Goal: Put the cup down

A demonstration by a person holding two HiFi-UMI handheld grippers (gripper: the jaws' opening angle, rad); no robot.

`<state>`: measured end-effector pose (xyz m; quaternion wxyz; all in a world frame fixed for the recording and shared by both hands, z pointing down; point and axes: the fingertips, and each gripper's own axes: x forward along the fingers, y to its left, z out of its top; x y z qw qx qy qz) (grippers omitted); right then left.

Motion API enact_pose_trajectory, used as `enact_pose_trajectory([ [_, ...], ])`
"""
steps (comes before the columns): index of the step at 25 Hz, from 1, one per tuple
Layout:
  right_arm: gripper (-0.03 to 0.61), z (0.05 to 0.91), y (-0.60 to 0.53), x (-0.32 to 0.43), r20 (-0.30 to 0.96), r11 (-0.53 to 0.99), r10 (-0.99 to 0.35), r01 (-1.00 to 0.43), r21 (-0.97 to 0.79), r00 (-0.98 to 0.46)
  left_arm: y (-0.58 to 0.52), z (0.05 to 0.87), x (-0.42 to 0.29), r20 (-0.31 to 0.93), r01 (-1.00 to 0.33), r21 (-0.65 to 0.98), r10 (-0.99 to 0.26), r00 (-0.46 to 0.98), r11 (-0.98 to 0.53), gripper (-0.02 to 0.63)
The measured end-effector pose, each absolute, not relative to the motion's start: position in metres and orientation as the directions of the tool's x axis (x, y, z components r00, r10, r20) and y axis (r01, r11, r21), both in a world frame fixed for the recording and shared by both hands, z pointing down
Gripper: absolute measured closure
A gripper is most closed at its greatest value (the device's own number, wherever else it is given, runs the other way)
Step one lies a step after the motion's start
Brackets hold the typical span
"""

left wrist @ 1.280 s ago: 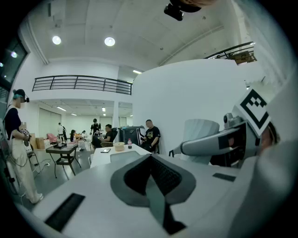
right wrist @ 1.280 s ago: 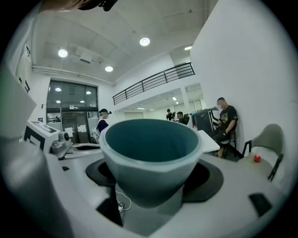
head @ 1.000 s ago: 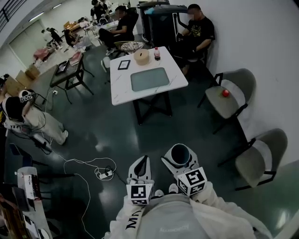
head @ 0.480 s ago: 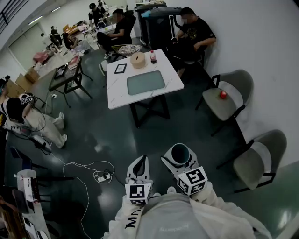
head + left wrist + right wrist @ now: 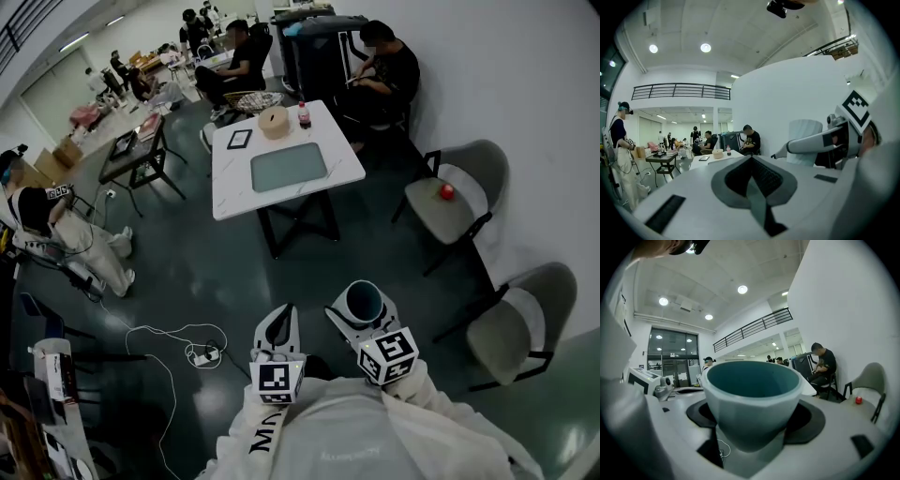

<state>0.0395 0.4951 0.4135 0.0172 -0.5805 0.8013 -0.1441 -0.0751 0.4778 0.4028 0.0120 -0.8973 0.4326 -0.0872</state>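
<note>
One cup upright between the right gripper fingers, clasped at both sides, left gripper fingers clenched, empty

Open floor runs up to the desk. A tray fills its middle, leaving bare edges. Chairs crowd the right, a cable the left.

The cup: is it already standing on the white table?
No, the cup is clamped in the jaws of the right gripper over the dark floor, apart from the white table.
</note>
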Motion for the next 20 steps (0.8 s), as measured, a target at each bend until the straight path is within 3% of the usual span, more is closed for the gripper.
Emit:
enact_pose_trajectory([
  [20, 0.189, 0.43, 0.427, 0.066, 0.134, 0.253, -0.947, -0.935, -0.248, -0.292, 0.41, 0.417, -0.038, 0.135, -0.726, -0.11, -0.734, 0.666, -0.679, 0.603],
])
